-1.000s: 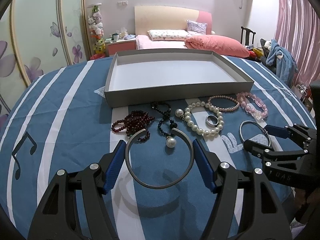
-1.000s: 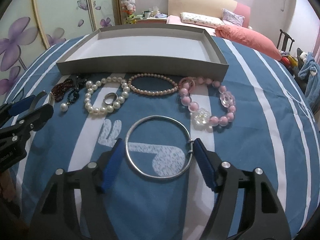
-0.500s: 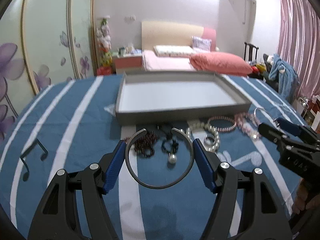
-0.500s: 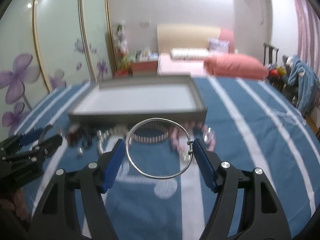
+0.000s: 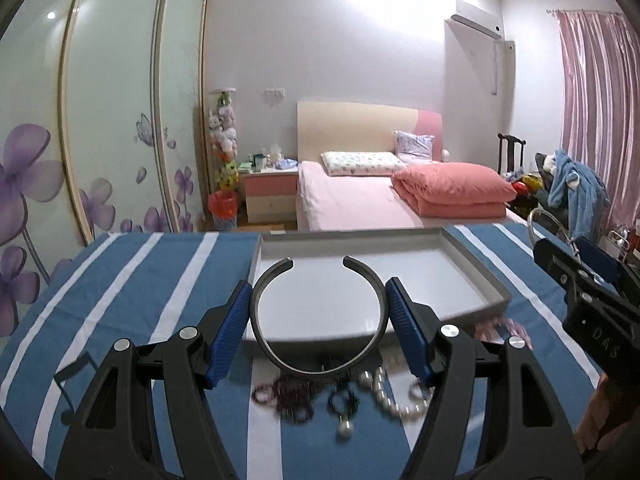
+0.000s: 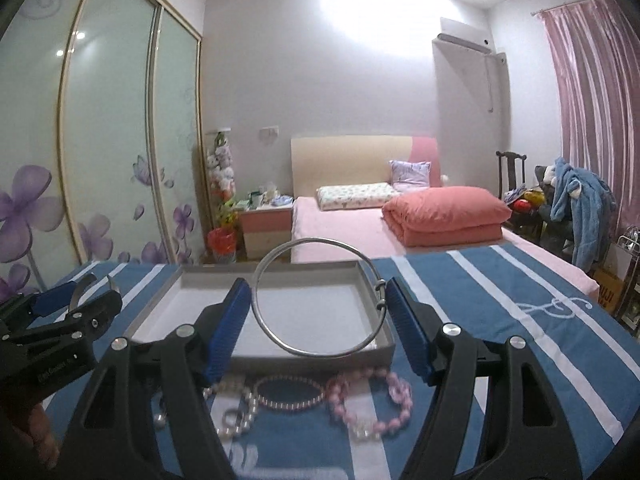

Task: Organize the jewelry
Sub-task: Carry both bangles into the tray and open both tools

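My left gripper (image 5: pixel 319 330) is shut on a grey open cuff bangle (image 5: pixel 264 344) and holds it in the air in front of the grey tray (image 5: pixel 476 276). My right gripper (image 6: pixel 319 330) is shut on a thin silver ring bangle (image 6: pixel 320 353), also lifted, before the same tray (image 6: pixel 384 344). On the striped cloth below lie a dark red bead bracelet (image 5: pixel 280 394), a black bead necklace with a pearl drop (image 5: pixel 345 432), a white pearl strand (image 5: pixel 394 400), a small pink bead bracelet (image 6: pixel 290 394) and a chunky pink bead bracelet (image 6: pixel 372 404).
The blue and white striped cloth (image 5: pixel 132 280) covers the round table. The other gripper shows at the right edge of the left wrist view (image 5: pixel 588 296) and at the left edge of the right wrist view (image 6: pixel 56 320). A bed stands beyond the table.
Both grippers have risen from the cloth with their bangles and tilted up toward the room. The tray now sits behind the held bangles; the loose jewelry lies lower in view.
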A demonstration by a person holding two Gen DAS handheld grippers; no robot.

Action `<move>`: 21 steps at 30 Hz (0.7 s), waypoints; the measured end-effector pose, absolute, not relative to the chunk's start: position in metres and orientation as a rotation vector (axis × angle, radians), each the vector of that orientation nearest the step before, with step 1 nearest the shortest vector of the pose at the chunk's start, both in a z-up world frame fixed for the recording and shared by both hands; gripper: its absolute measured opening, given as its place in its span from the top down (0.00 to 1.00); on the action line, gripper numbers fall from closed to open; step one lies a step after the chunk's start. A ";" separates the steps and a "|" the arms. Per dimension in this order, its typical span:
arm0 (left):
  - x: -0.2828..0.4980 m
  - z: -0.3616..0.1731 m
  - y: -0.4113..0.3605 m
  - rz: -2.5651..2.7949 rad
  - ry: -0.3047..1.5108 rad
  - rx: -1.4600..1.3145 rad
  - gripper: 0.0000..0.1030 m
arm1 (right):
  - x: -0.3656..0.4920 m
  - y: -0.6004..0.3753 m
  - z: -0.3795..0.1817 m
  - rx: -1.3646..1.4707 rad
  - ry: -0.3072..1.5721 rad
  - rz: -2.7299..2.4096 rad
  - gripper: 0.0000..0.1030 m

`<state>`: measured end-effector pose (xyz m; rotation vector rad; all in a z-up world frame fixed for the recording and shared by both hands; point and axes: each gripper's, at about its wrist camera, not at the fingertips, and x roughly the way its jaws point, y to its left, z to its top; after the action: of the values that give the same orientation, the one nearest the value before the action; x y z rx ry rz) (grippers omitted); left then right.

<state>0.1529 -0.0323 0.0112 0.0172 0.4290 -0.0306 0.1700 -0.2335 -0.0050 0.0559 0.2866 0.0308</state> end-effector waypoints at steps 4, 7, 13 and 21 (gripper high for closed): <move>0.171 0.008 -0.033 -0.012 0.424 0.025 0.34 | 0.191 -0.233 -0.003 0.063 0.278 0.024 0.34; 0.182 0.003 -0.032 -0.006 0.437 0.025 0.34 | 0.204 -0.232 -0.003 0.063 0.273 0.024 0.34; 0.204 -0.006 -0.030 -0.003 0.465 0.021 0.34 | 0.233 -0.229 -0.008 0.067 0.293 0.027 0.34; 0.231 -0.021 -0.031 -0.027 0.520 0.021 0.34 | 0.283 -0.223 -0.028 0.075 0.398 0.044 0.34</move>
<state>0.2308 -0.0308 -0.0207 0.0214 0.5205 -0.0269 0.2833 -0.2228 -0.0278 0.0745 0.3976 0.0441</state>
